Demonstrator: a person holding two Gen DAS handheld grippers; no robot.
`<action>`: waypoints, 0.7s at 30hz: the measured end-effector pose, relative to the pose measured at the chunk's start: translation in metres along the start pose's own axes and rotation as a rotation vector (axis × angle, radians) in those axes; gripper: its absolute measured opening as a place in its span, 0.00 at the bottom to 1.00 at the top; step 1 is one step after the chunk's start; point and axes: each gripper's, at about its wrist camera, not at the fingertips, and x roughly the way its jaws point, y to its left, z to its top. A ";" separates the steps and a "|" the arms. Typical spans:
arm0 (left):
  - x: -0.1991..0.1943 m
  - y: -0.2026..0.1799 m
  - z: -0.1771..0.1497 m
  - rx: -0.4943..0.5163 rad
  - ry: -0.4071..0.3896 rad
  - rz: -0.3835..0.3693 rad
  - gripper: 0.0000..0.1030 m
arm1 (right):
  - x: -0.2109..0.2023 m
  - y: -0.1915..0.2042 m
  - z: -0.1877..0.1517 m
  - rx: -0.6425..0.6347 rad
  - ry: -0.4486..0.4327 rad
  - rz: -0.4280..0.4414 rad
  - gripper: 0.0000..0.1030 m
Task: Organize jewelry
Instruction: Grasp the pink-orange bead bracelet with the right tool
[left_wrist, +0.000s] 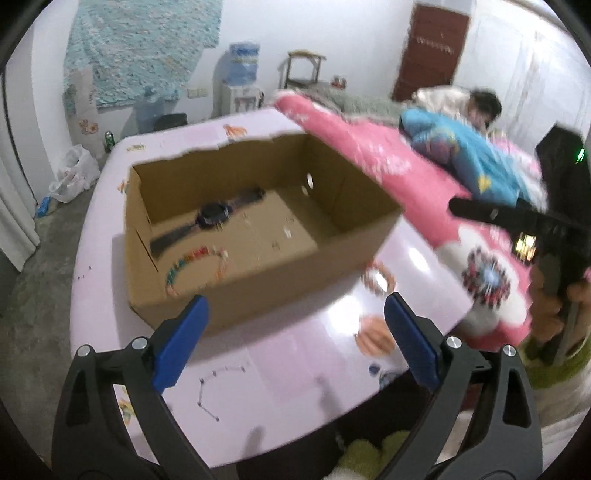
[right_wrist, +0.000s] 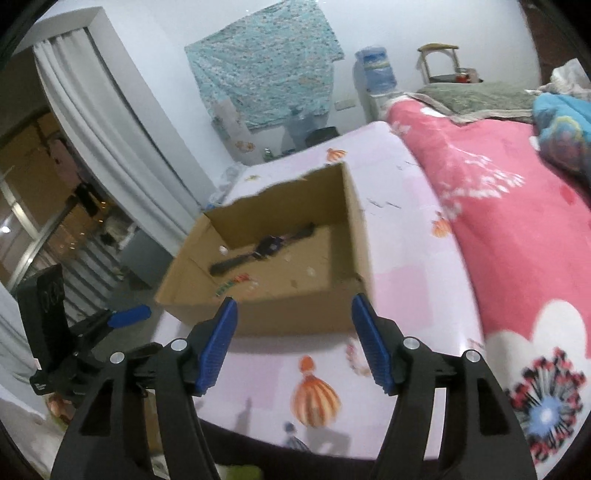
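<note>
Cardboard box (left_wrist: 258, 266) holding watch (left_wrist: 212, 218) and beaded bracelet (left_wrist: 192, 258), both grippers' fingers apart, empty

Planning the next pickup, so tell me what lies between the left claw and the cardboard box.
In the left wrist view, only bare pink tabletop separates the open left claw from the cardboard box. A thin chain necklace lies nearer, under the claw.

Matt brown cardboard box (left_wrist: 258, 266); glossy smooth pink table cover (left_wrist: 295, 369); fleecy pink cloth blanket (right_wrist: 498, 229).
</note>
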 end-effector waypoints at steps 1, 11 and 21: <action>0.005 -0.004 -0.004 0.011 0.014 0.005 0.90 | -0.001 -0.005 -0.006 0.010 0.010 -0.014 0.61; 0.087 -0.006 -0.042 -0.012 0.207 0.148 0.90 | 0.051 -0.053 -0.048 0.105 0.182 -0.209 0.61; 0.122 0.009 -0.055 -0.061 0.274 0.209 0.90 | 0.099 -0.058 -0.052 0.034 0.227 -0.290 0.50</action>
